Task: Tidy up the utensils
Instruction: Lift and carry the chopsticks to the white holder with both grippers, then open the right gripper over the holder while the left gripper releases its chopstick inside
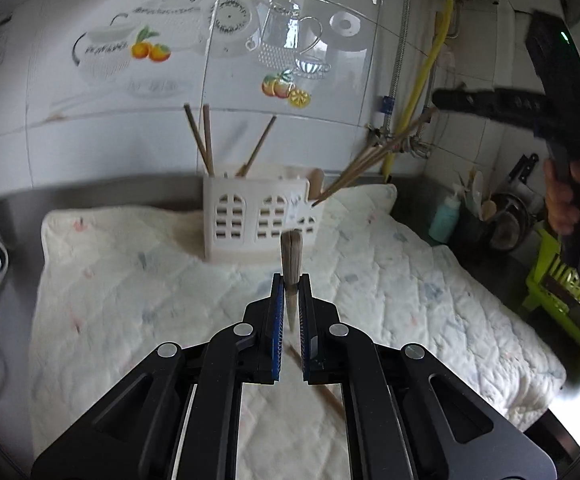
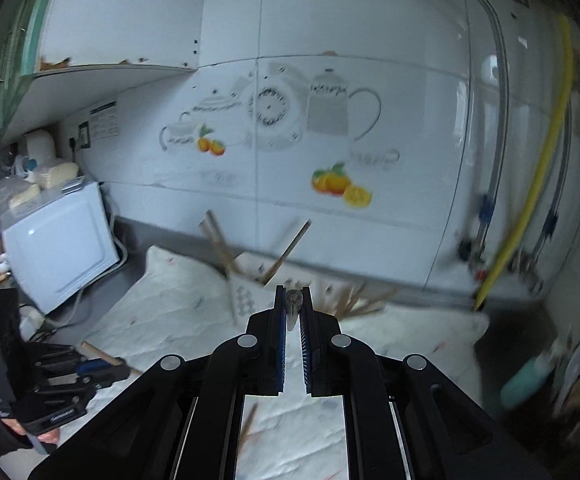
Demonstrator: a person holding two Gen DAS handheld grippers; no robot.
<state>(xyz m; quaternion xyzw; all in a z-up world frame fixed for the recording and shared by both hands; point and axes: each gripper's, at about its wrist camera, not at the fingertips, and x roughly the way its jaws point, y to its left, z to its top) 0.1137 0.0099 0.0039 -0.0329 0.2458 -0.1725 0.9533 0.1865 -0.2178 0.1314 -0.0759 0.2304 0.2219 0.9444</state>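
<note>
Right now both grippers are pinching chopsticks. The left gripper (image 1: pixel 291 284) has its jaws pressed onto a small bundle of chopsticks (image 1: pixel 291 256), whose blunt ends stick out past the fingertips towards the white holder (image 1: pixel 262 216). That holder stands at the far side of a pale quilted cloth (image 1: pixel 130 280) spread on the counter, close to the tiled wall (image 1: pixel 90 128). A few chopsticks already stand in its left compartment (image 1: pixel 206 140), leaning at different angles.

The right gripper (image 2: pixel 293 300) is closed on another bunch of chopsticks (image 2: pixel 293 299); from the left camera this bunch (image 1: pixel 370 160) slants down with its tips at the holder's right end, though blur hides whether the tips are inside it. From the right camera the holder (image 2: pixel 246 292) sits just beyond the fingertips, smeared by motion.

Further right on the counter are a teal bottle (image 1: pixel 444 220) and a green rack (image 1: pixel 558 280), and a white microwave (image 2: pixel 62 240) stands at the far left
</note>
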